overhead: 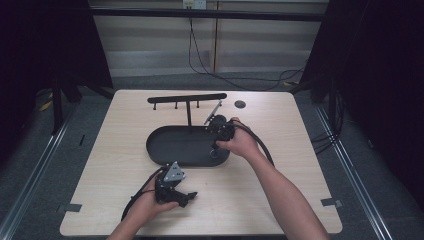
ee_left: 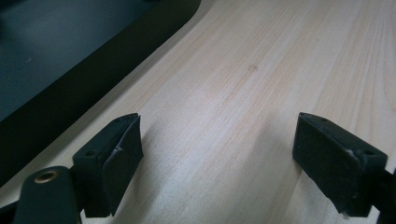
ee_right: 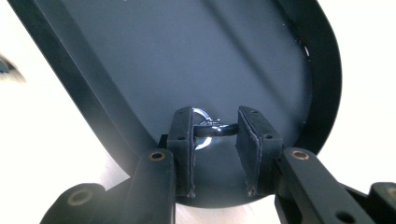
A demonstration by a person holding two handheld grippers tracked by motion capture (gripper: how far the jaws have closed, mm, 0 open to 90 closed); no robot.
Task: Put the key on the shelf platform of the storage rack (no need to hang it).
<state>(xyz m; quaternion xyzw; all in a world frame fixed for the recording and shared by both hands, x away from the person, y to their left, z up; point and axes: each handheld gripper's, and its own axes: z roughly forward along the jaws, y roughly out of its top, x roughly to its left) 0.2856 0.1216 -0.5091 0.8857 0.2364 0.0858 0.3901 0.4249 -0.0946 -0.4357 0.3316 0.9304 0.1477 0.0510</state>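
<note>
Metal, bright and thin: the ring (ee_right: 205,128) held in the right tongs (ee_right: 215,140) looks like a small keyring or clip with a dark loop across it, though its exact form is hard to read behind the pads. The right tongs are closed on it, the dark loop spanning the narrow gap between the two pads, low over the floor of the black oval tray (ee_right: 322,93); whether the ring touches the tray floor cannot be told. Judged from its size and material, the ring should be light, stiff and hard, not fragile, but slippery against rubber and apt to twist or pop out of a pinch on its round wire. The better hold would be across the flat of the loop, pads square to it, as now. In the high view the right tongs (overhead: 218,142) sit at the right end of the tray (overhead: 155,145), which otherwise appears to hold nothing. A black hook rack (overhead: 187,98) stands behind it on the pale wooden table (overhead: 280,190). The left tongs (ee_left: 217,163) stand wide open with nothing between them, resting near the tray's front edge.
</note>
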